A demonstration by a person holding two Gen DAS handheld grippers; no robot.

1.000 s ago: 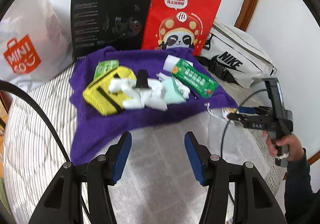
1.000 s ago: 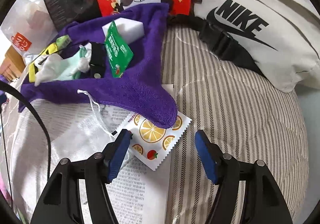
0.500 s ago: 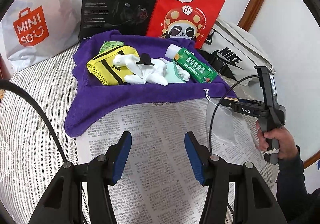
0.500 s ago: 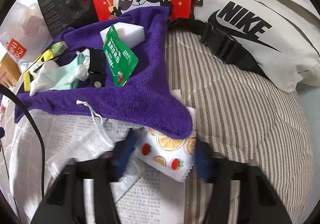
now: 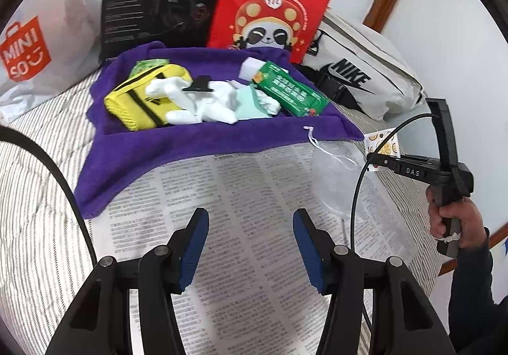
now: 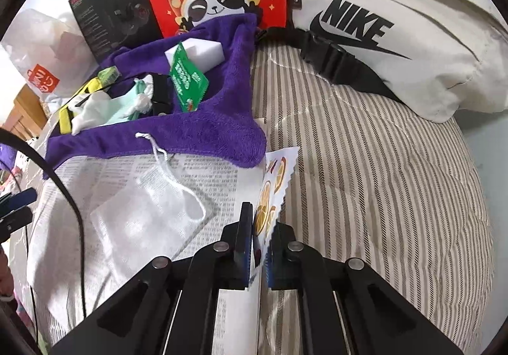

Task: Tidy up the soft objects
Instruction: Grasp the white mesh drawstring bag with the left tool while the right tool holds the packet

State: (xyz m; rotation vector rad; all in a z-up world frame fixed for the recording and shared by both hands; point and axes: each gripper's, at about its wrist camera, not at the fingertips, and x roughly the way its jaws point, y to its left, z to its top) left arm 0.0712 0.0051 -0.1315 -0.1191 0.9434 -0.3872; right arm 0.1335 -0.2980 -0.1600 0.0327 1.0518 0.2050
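The right gripper (image 6: 259,237) has its fingers (image 6: 245,236) pinched on the citrus-print sachet (image 6: 275,177), which stands on edge between the pads, its far end reaching toward the corner of the purple towel (image 6: 206,133). Just left of it a clear drawstring pouch (image 6: 149,212) lies on the newspaper (image 6: 206,171). The left gripper (image 5: 250,237) hangs above the newspaper with fingers (image 5: 198,236) spread wide, holding nothing. Beyond, the towel carries a yellow mesh pouch (image 5: 139,101), white socks (image 5: 203,104) and a green packet (image 5: 289,90).
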